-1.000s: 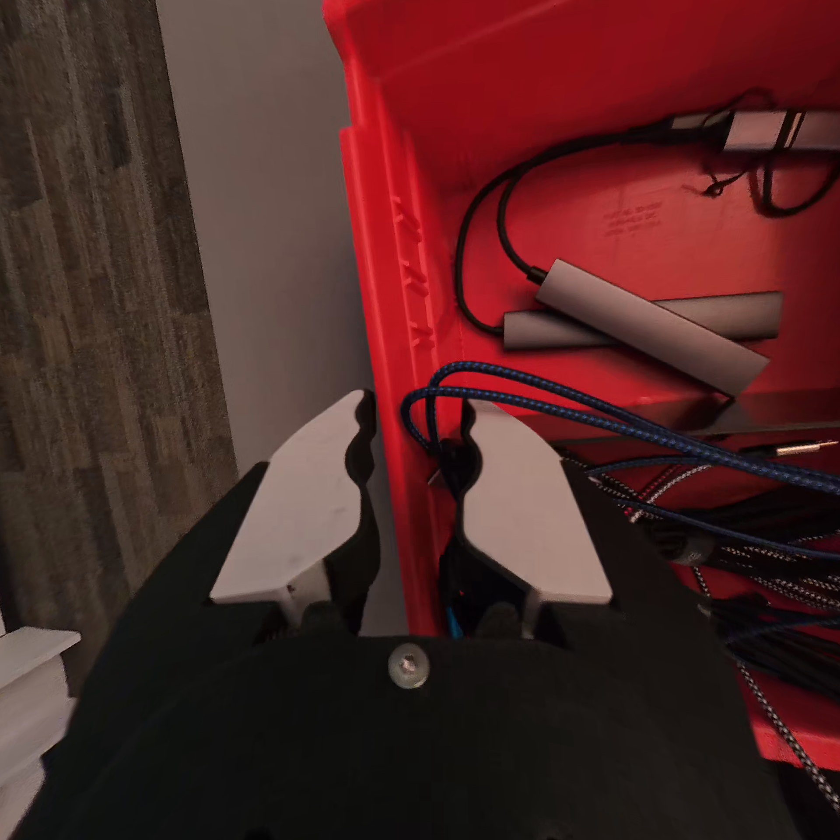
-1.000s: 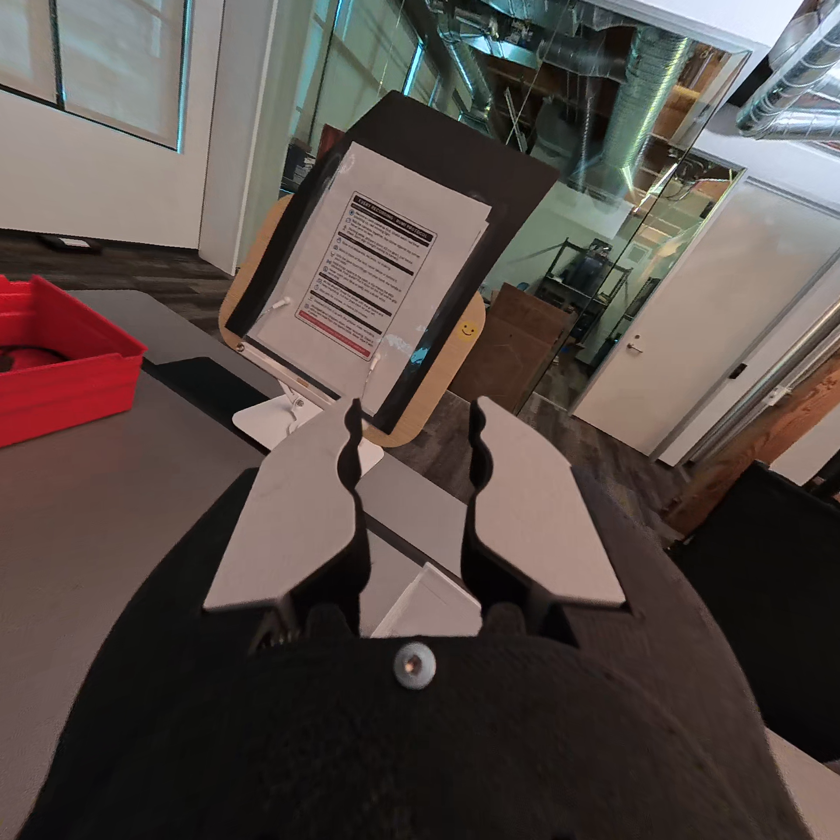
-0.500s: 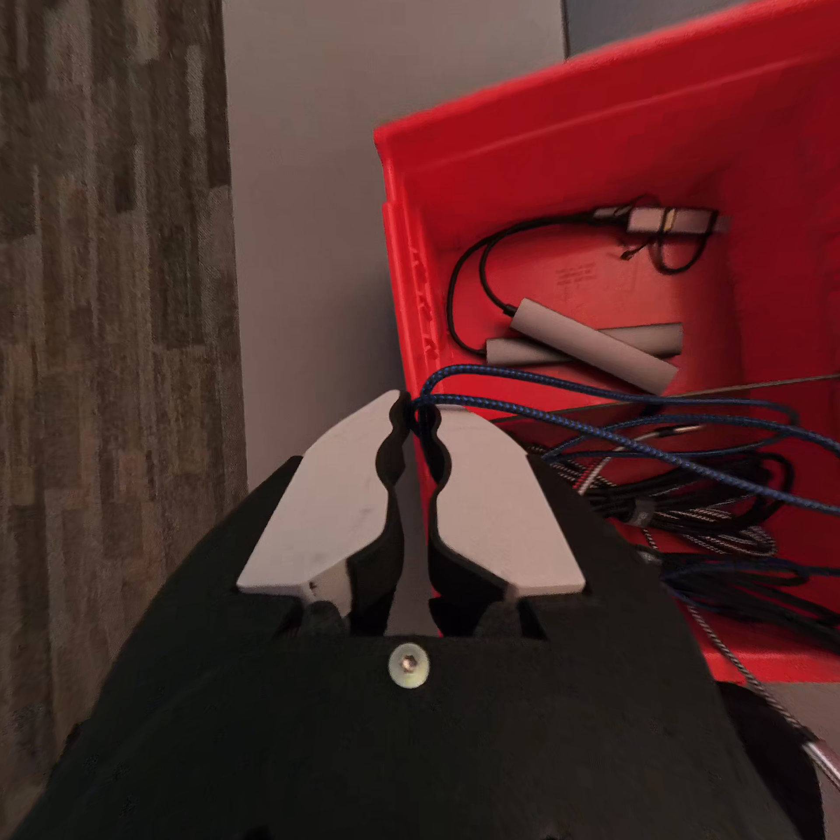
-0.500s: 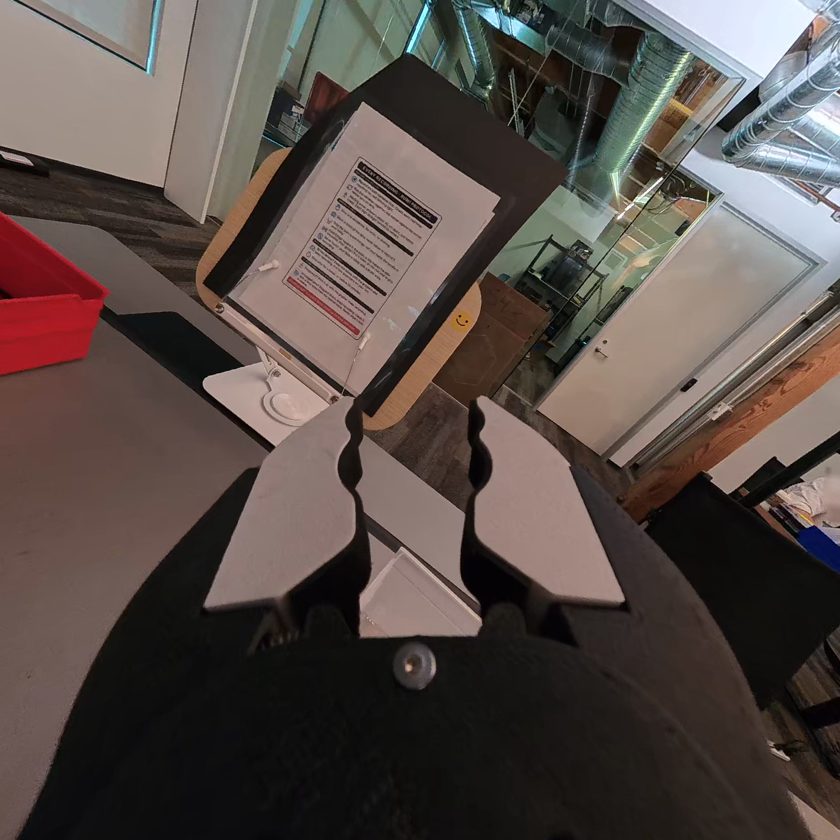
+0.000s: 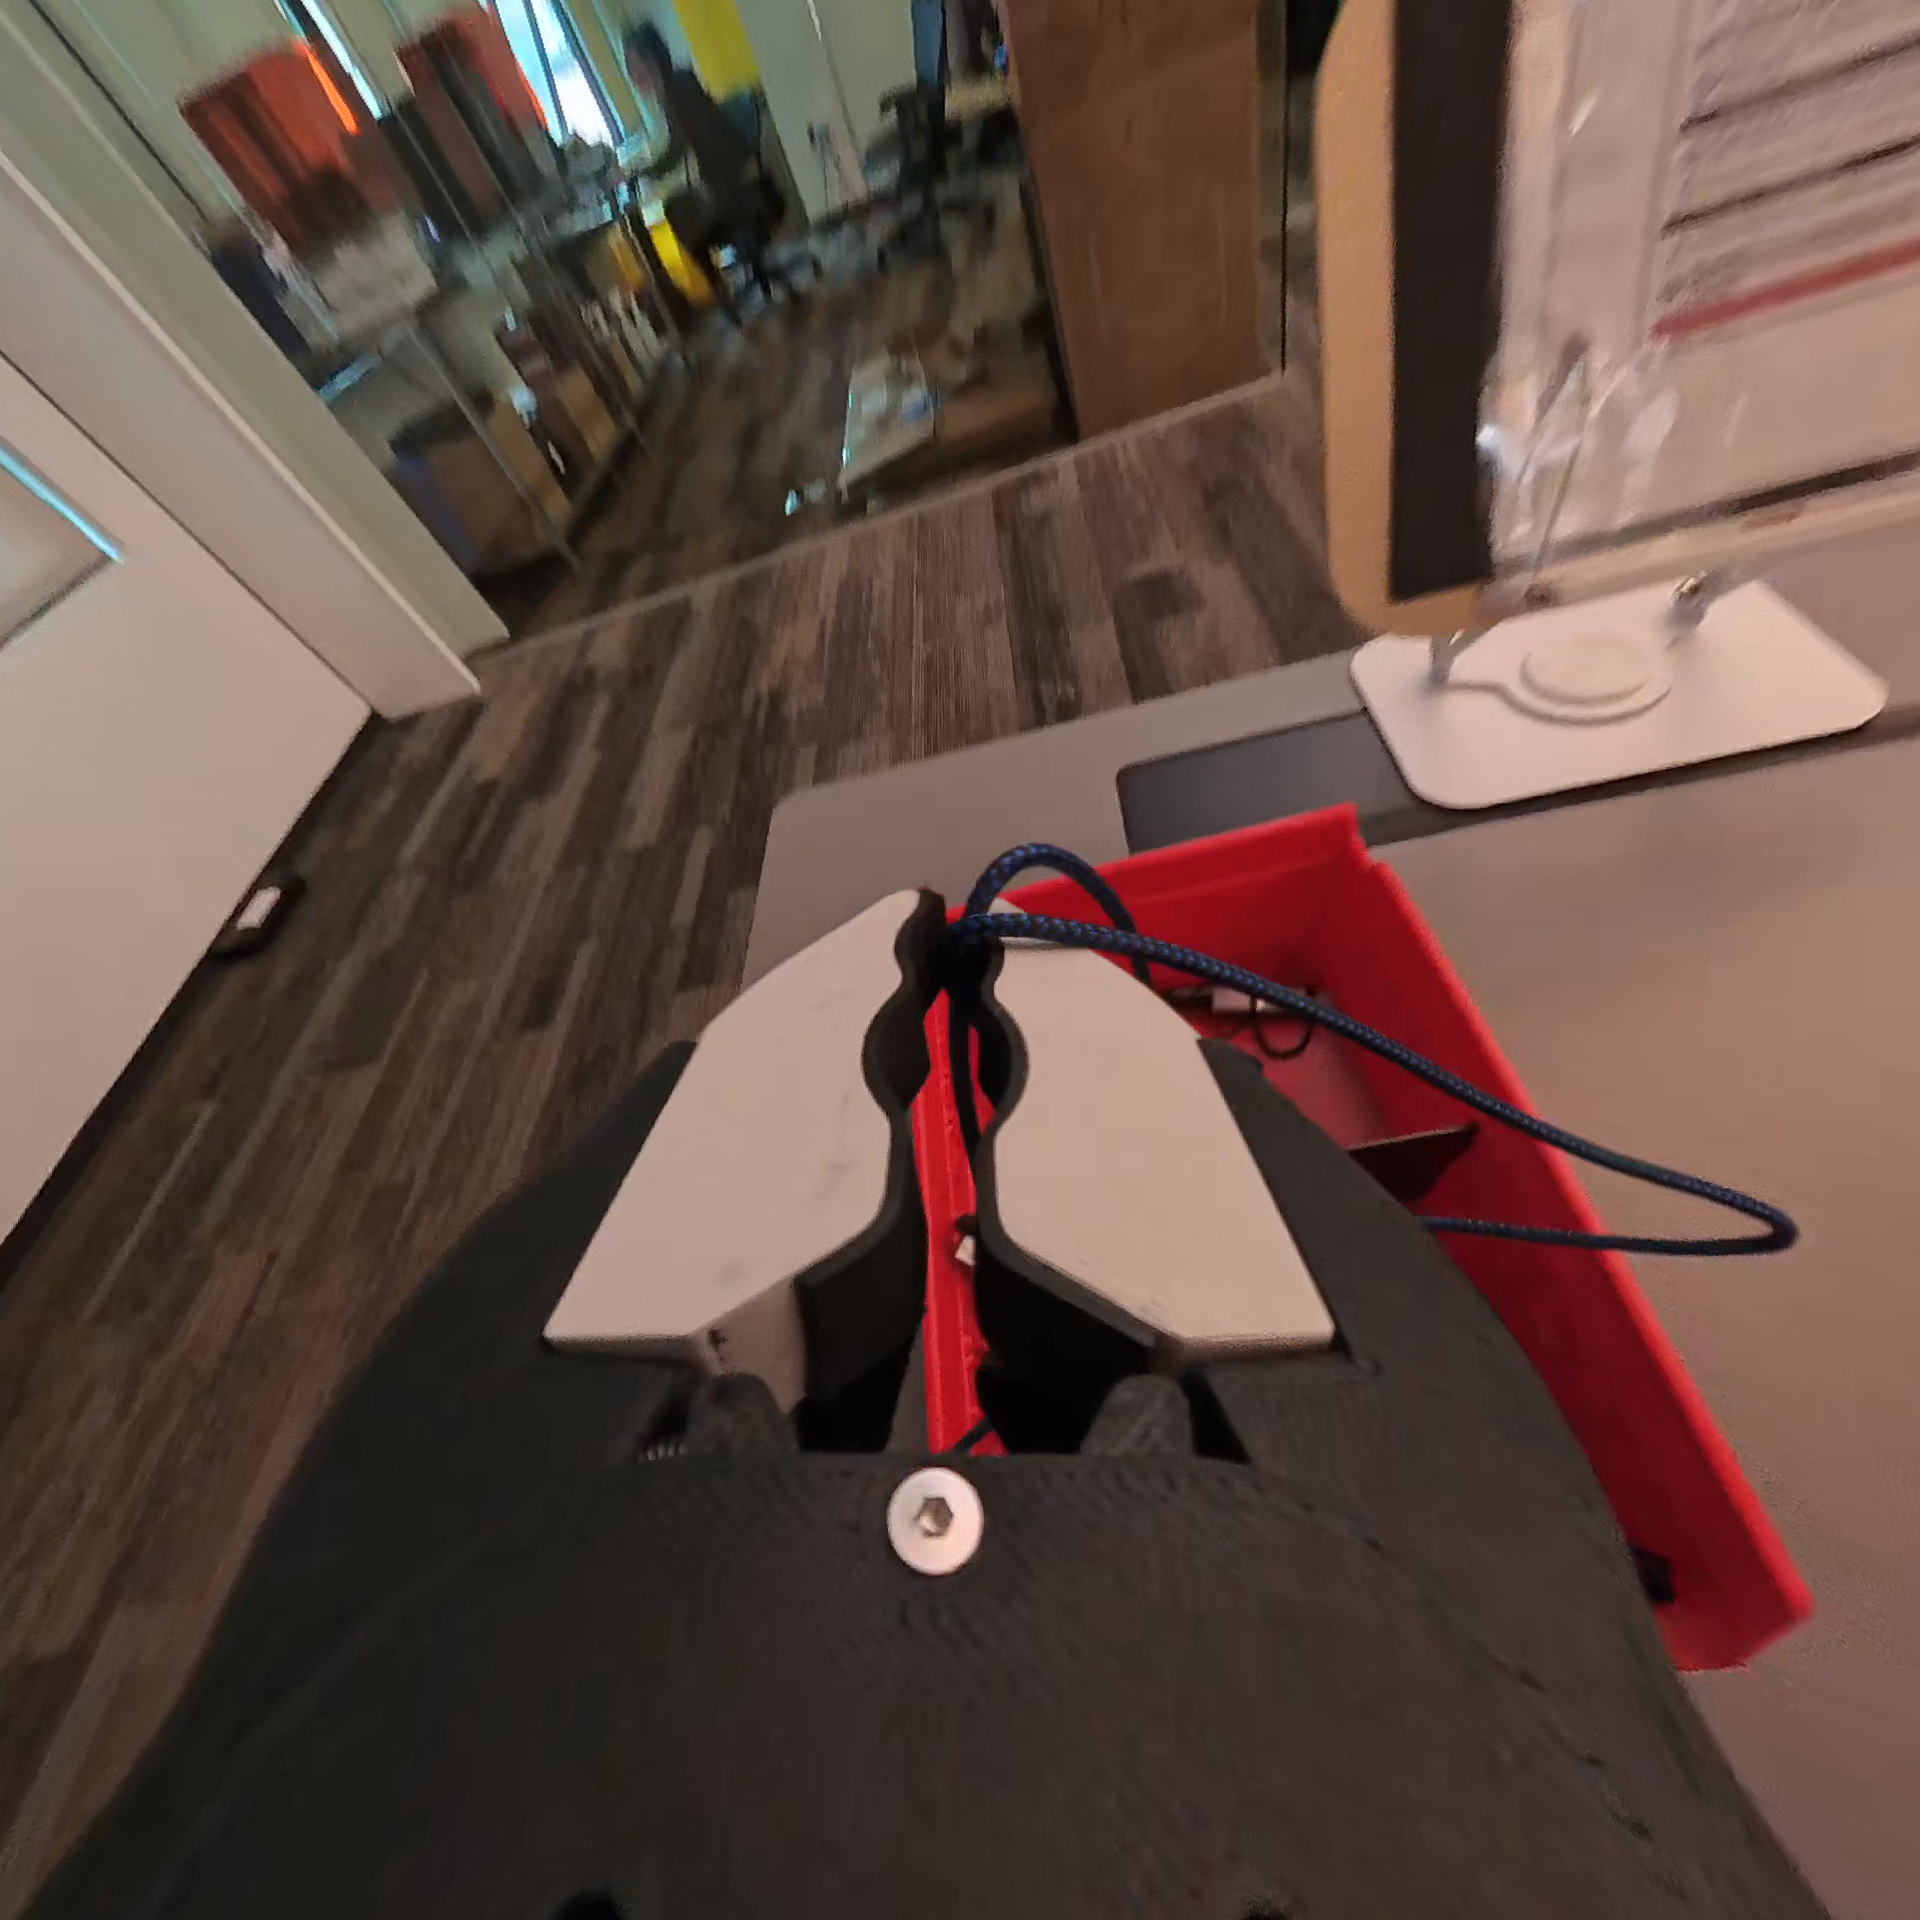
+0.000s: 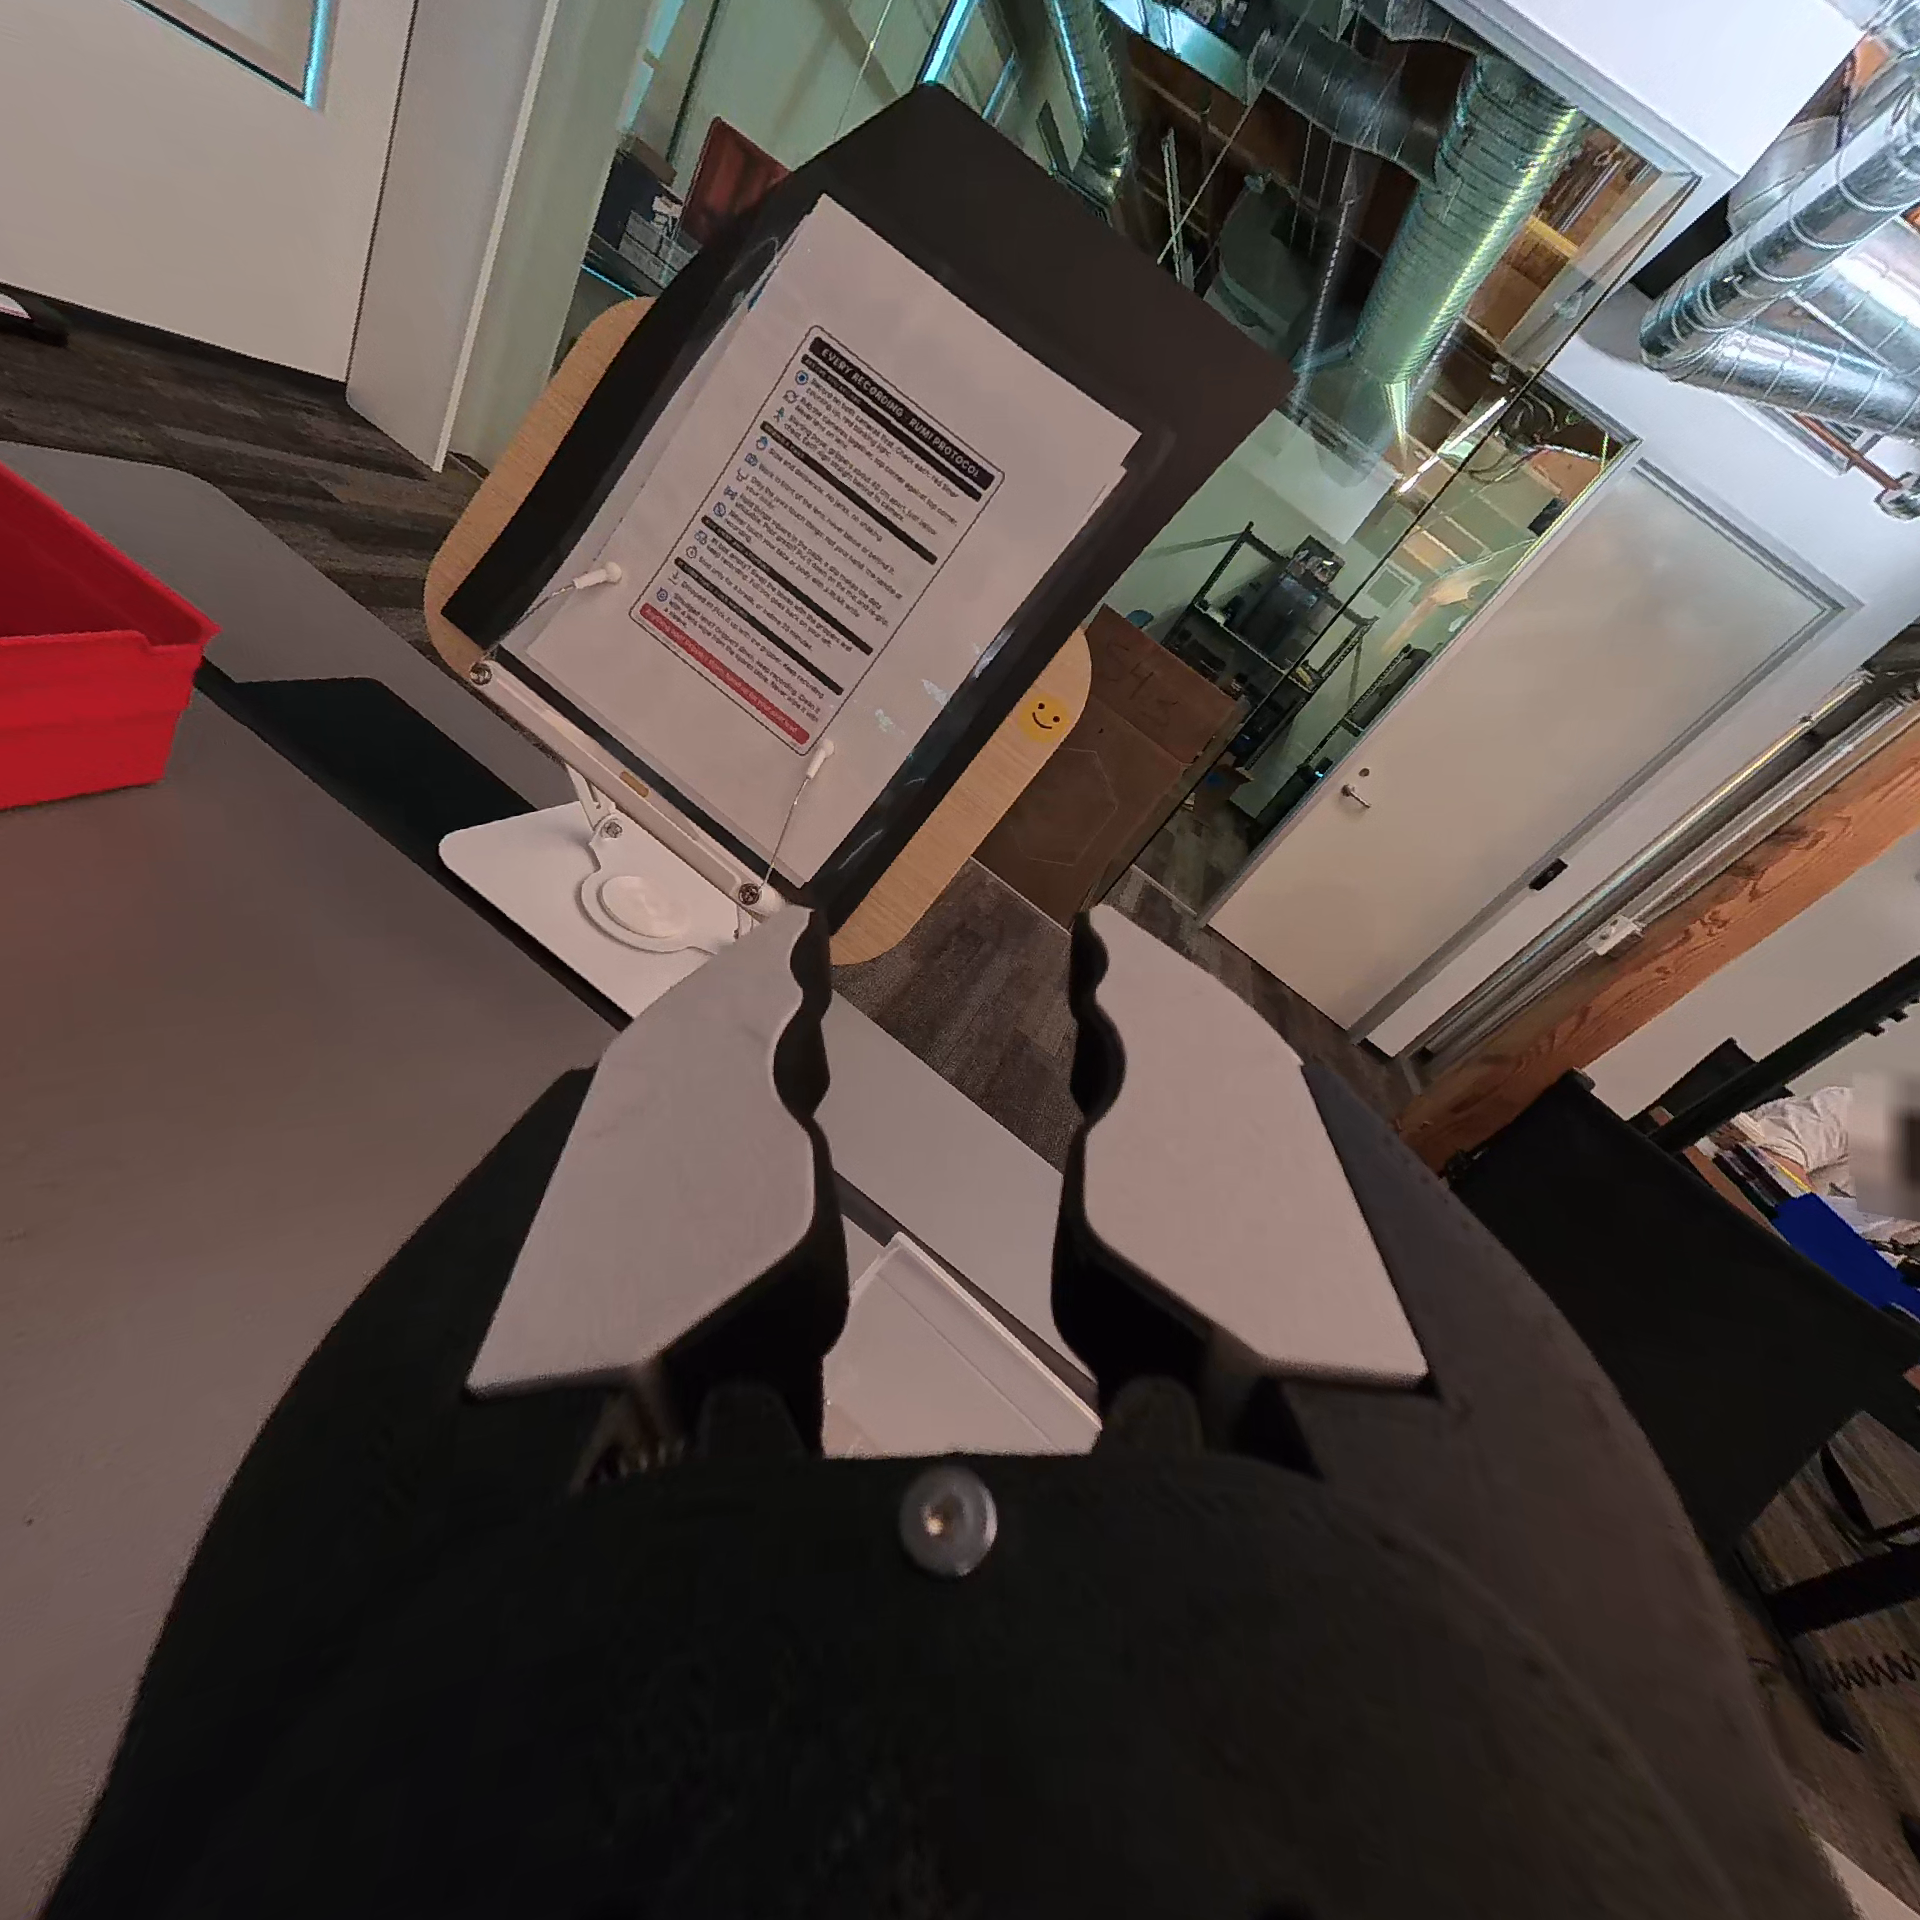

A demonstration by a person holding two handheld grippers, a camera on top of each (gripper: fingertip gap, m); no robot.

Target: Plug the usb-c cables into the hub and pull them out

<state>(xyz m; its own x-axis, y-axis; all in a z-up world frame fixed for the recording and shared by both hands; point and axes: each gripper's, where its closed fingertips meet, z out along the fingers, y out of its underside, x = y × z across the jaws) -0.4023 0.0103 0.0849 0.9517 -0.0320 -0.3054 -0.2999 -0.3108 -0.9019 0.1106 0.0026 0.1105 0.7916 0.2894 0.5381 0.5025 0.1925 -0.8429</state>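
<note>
A grey counter (image 5: 1662, 987) fronts a glass-walled office with dark plank flooring. The left gripper (image 5: 961, 935) has its jaws pinching a blue braided cable (image 5: 1351, 1049) at their tips; the cable loops away to the right of the jaws and falls back into the red bin (image 5: 1558, 1195) just beyond and beneath them. The right gripper (image 6: 945, 945) hangs spread, holding nothing. Risk: the trailing loop may snag other leads in the bin, or the thin cable could slip from the pinch.
</note>
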